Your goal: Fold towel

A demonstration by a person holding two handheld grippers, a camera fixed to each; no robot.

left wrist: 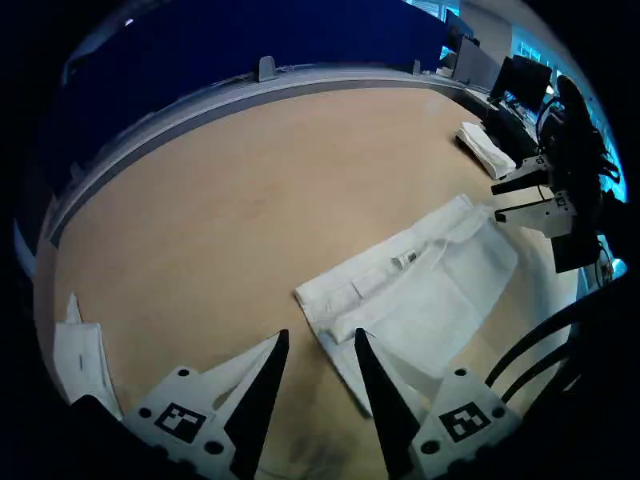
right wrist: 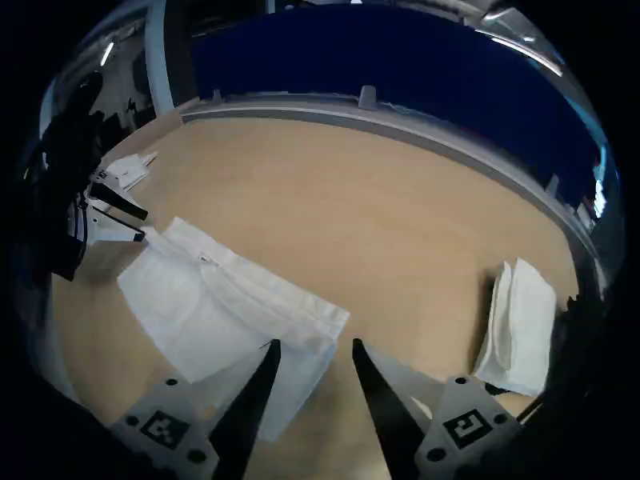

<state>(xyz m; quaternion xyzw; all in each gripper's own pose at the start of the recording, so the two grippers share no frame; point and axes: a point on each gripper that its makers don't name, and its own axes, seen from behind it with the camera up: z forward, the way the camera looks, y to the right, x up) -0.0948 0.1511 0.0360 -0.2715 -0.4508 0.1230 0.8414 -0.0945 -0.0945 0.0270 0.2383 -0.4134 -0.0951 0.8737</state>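
On the wooden table (left wrist: 240, 200) a white towel (left wrist: 424, 296) is laid out flat, one long edge doubled over (a small tag is seen on it). At one end the left gripper (left wrist: 320, 336) is held with fingers spread apart, nothing between them, at the towel's corner. At the opposite end the right gripper (right wrist: 316, 342) is likewise spread wide, gripping nothing. Folded white cloths (right wrist: 520, 328) are stacked well apart from it. A blue partition (right wrist: 384, 56) is seen behind.
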